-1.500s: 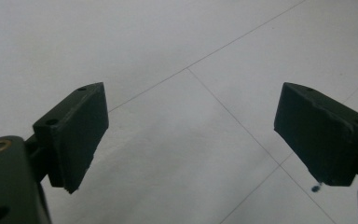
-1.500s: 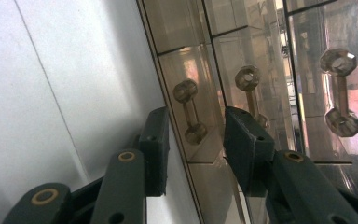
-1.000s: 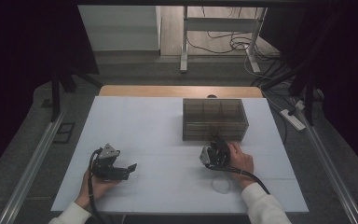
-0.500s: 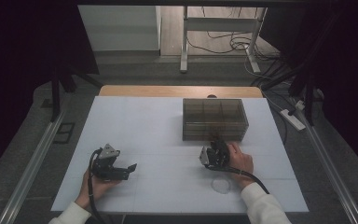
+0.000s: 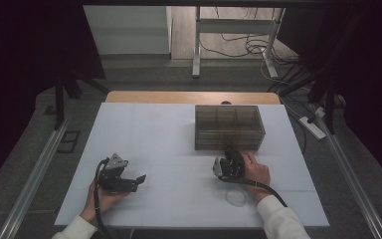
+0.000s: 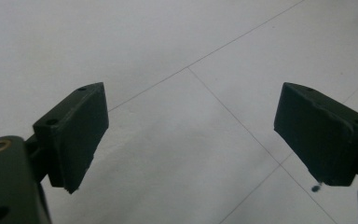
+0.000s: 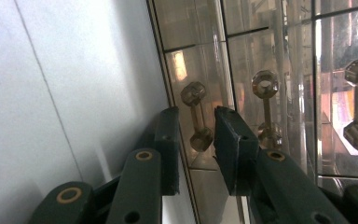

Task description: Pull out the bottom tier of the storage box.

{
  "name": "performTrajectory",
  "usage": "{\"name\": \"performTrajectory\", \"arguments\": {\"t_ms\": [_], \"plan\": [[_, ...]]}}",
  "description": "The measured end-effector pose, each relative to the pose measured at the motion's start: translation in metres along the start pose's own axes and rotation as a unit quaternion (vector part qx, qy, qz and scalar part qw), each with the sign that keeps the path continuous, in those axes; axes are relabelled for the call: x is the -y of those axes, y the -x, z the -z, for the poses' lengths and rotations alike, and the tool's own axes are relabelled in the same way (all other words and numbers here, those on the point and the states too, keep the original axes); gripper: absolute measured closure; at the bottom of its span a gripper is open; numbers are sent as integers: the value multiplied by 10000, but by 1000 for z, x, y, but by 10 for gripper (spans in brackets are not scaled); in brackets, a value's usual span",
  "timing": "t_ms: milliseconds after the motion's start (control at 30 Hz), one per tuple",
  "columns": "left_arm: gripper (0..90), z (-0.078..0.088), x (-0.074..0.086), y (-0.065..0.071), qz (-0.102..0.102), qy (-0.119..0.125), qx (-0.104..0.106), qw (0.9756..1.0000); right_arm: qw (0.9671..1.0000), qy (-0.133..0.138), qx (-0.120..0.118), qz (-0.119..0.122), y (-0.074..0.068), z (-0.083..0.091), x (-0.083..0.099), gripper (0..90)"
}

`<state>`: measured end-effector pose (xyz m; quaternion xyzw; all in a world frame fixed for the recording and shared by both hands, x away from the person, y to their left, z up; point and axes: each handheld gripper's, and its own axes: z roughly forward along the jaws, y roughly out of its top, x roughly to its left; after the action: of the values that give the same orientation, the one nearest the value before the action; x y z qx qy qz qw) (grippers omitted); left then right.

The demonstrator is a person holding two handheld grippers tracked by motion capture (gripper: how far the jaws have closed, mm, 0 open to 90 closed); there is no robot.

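**Right fingers at the drawer handle, left gripper idle**

Inspection of the white, faintly lined surface point(image 5: 169, 139) finds a smoke-tinted transparent plastic drawer cabinet point(image 5: 229, 125) standing toward its far right portion. We note the right gripper point(image 5: 228, 158) directly against the cabinet's near face, carried by the person's right hand point(image 5: 254, 170), which rests on the surface just behind it.

In the right gripper view, we see a clear, dumbbell-shaped drawer handle point(image 7: 196, 116) on the cabinet front, lying between the two black fingers point(image 7: 168, 144). The fingers have just been narrowing, and they flank the handle closely on either side. We cannot tell whether either pad presses on it; a slim gap appears to remain. A second handle of the same kind point(image 7: 265, 107) sits on the adjoining drawer, outside the fingers.

The left gripper point(image 5: 132, 180) lies low over the near left part of the surface, well apart from the cabinet, held by the left hand point(image 5: 102, 196). In the left gripper view its fingers point(image 6: 79, 135) are spread wide, with bare white surface between them.

We also record a small clear round dish point(image 5: 236, 197) lying flat on the surface near the right forearm, touching neither gripper.
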<state>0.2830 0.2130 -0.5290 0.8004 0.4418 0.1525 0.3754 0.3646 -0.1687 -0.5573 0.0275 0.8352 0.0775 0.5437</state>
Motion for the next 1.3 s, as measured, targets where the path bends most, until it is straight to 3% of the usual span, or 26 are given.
{"name": "performTrajectory", "arguments": {"t_ms": [567,1300], "plan": [[109,0,0,0,-5,6,4,10000,9999,-42,103,37,0,0,1,767],[110,1,0,-1,10,18,-5,10000,9998,-88,147,44,0,1,2,782]]}}
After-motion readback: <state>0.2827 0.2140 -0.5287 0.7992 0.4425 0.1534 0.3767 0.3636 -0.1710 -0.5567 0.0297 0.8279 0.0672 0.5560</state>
